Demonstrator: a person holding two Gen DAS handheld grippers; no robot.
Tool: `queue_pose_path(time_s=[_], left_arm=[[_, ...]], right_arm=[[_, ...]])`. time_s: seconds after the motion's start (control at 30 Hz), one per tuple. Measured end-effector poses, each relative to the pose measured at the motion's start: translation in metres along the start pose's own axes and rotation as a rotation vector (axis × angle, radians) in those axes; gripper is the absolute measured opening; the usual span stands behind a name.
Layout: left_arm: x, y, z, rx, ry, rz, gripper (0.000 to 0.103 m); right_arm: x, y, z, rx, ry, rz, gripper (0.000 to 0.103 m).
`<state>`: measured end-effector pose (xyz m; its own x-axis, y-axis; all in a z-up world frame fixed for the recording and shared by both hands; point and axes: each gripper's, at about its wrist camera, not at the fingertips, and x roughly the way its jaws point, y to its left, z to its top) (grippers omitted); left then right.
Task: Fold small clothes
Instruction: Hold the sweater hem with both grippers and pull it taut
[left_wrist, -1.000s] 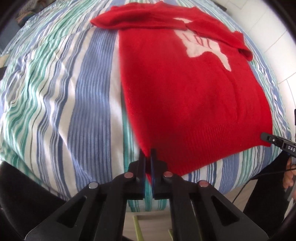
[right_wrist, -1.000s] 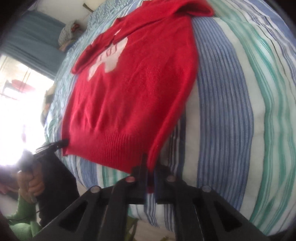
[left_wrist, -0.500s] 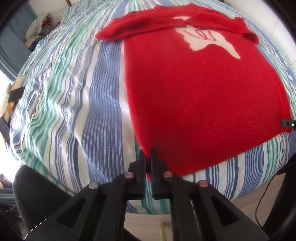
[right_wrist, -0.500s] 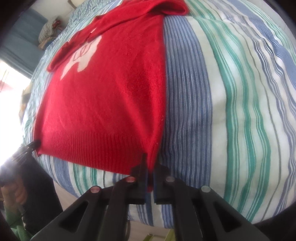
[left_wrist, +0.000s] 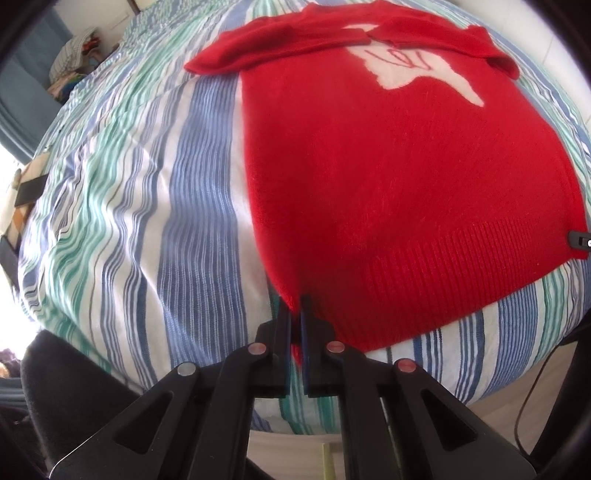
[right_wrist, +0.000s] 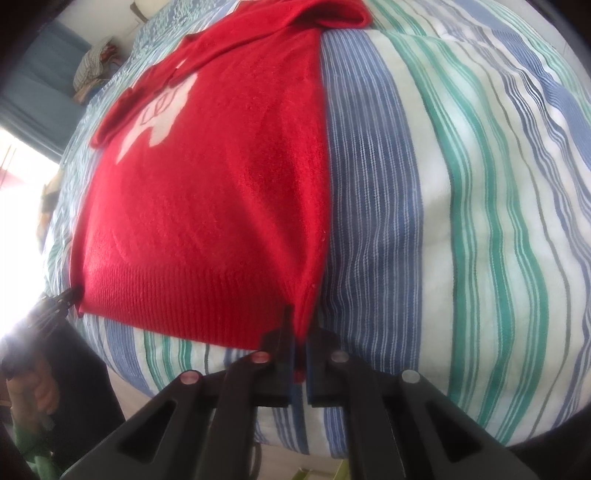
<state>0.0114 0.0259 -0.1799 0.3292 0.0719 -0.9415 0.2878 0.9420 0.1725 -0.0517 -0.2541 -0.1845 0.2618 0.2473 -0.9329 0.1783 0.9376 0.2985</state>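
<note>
Red sweater (left_wrist: 399, 177), flat on striped bed (left_wrist: 122, 206), sleeves folded across chest: left tongs (left_wrist: 295, 314) and right tongs (right_wrist: 300, 328) each clamp a hem corner; best lifted level together, hem taut, carried evenly toward the collar.

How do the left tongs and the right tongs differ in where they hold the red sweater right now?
The left tongs pinch the red sweater at its hem corner on the left side of the picture; the right tongs pinch the opposite hem corner, beside the wide blue stripe of the striped bedcover. Both are shut on ribbed hem, angled downward.
</note>
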Motion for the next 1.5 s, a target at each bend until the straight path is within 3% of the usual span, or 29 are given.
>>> queue_pose_path(time_s=[0.43, 1.5], left_arm=[[0.007, -0.011, 0.004, 0.036, 0.001, 0.027, 0.003], [0.013, -0.009, 0.003, 0.051, -0.003, 0.014, 0.003]], right_arm=[[0.001, -0.001, -0.001, 0.006, -0.011, 0.0, 0.003], [0.004, 0.0, 0.002, -0.004, 0.001, -0.006, 0.002]])
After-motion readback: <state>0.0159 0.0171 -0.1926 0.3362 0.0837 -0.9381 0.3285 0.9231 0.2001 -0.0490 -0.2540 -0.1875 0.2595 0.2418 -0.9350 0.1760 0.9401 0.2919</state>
